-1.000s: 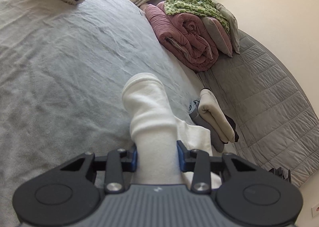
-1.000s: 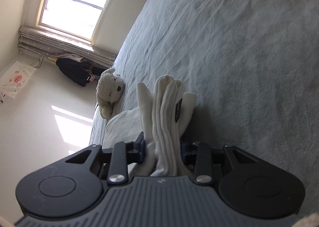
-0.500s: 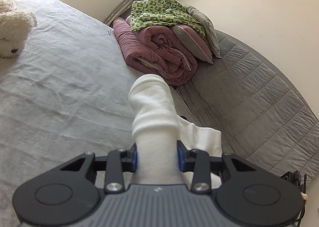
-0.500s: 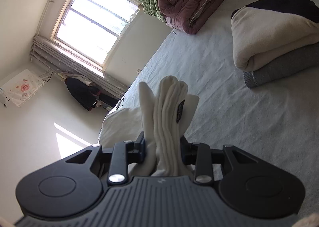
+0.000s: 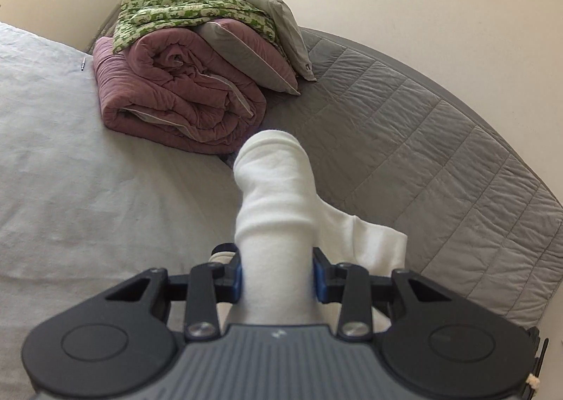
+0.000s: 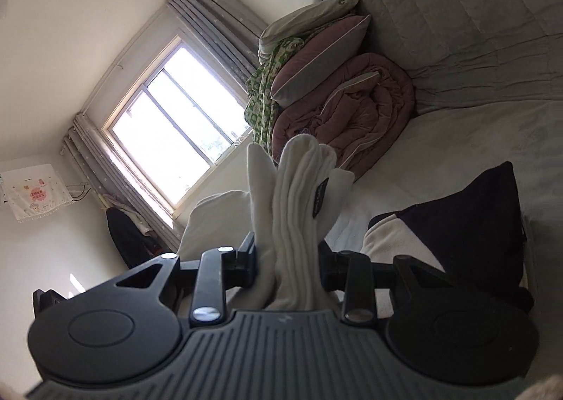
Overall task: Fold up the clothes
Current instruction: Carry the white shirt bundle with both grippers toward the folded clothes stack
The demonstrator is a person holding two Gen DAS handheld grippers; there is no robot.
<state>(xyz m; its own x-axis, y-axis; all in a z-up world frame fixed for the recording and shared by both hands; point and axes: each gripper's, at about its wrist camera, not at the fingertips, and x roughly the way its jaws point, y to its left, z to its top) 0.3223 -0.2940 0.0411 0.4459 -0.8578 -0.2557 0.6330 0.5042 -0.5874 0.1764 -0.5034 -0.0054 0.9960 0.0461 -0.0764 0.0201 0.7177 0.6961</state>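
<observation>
A: What's around?
B: A grey bed (image 5: pixel 70 171), with a rolled mauve duvet (image 5: pixel 176 101) and a green patterned blanket (image 5: pixel 183 9) stacked at its head.

A: And the garment?
B: The white garment (image 5: pixel 274 224) hangs above the bed, pinched by the left gripper (image 5: pixel 277 277); the right gripper (image 6: pixel 286 266) clamps its bunched folds.

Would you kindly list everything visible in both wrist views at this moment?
white garment: one, white, bunched and clamped in both grippers
folded clothes: one stack, cream and dark, on the bed, right view
bed sheet: one, light grey
quilted cover: one, grey, along the wall
rolled duvet: one, mauve
patterned blanket: one, green, atop the duvet
pillows: two, mauve-grey and grey
window: one, bright
left gripper: one, black, shut on garment
right gripper: one, black, shut on garment
</observation>
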